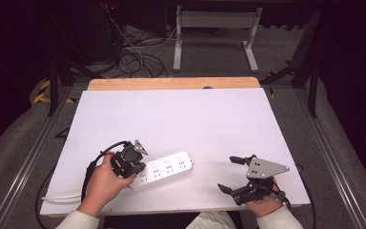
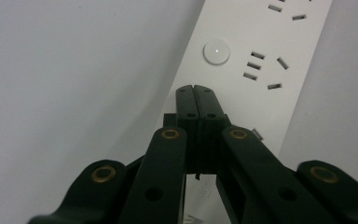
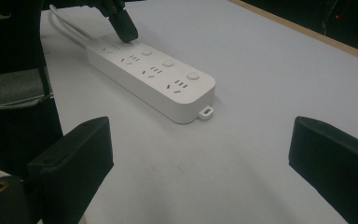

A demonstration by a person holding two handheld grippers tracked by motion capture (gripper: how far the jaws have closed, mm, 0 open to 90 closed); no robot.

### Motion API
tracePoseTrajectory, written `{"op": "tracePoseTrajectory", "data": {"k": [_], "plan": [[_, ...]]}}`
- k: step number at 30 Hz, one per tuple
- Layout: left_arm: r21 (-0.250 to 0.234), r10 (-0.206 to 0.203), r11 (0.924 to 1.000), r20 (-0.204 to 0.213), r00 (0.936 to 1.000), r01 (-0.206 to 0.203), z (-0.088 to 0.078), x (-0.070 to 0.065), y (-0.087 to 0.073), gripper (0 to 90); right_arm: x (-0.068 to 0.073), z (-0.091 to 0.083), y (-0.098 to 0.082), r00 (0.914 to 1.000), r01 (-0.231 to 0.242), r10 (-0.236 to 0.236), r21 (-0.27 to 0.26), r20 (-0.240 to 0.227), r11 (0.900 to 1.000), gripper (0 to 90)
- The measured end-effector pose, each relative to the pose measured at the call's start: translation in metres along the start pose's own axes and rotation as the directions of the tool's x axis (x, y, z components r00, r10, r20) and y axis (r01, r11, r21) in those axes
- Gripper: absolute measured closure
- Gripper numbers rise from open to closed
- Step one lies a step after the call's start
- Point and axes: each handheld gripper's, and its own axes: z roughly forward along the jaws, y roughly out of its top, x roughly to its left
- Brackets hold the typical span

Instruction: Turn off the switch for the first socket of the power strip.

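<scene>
While tipped down, left tongs (image 1: 140,153) pressed together over power strip (image 1: 169,168) | right tongs (image 1: 232,173) level, agape

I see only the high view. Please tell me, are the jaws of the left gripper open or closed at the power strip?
Observer: Closed. The left gripper has its jaws pressed together, with nothing between them.
Operator: What lies just ahead of its tips?
Observer: A round white button on the power strip.
Operator: And the right gripper?
Observer: The right gripper is wide open, with bare table between its jaws.
</scene>
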Motion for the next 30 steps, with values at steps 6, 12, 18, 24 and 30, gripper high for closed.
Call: {"op": "tracePoseTrajectory", "data": {"k": [6,12,18,24,30], "plan": [[-0.002,-0.005,1.0,-0.009,0.9999,0.005,0.001,-0.001,0.0,90.0,0.0,0.0,0.0,1.0,0.001,-0.001,0.0,0.0,1.0,6.7],[-0.004,0.002,1.0,-0.012,0.9999,-0.002,0.002,-0.002,-0.001,90.0,0.001,0.0,0.0,1.0,0.0,0.0,0.0,0.001,1.0,6.7],[0.003,0.005,1.0,-0.041,0.9991,-0.005,0.003,-0.006,-0.001,90.0,0.001,0.0,0.0,1.0,0.002,-0.002,0.002,0.001,1.0,6.6],[-0.043,-0.003,0.9991,-0.07,0.9975,0.0,0.001,-0.008,0.0,90.0,0.002,0.0,0.001,1.0,0.006,-0.006,-0.002,0.001,1.0,6.6],[-0.162,-0.014,0.9868,-0.035,0.9993,0.008,-0.031,-0.007,0.0,90.0,-0.001,0.0,0.0,1.0,-0.003,0.003,-0.002,0.002,1.0,6.6]]}}
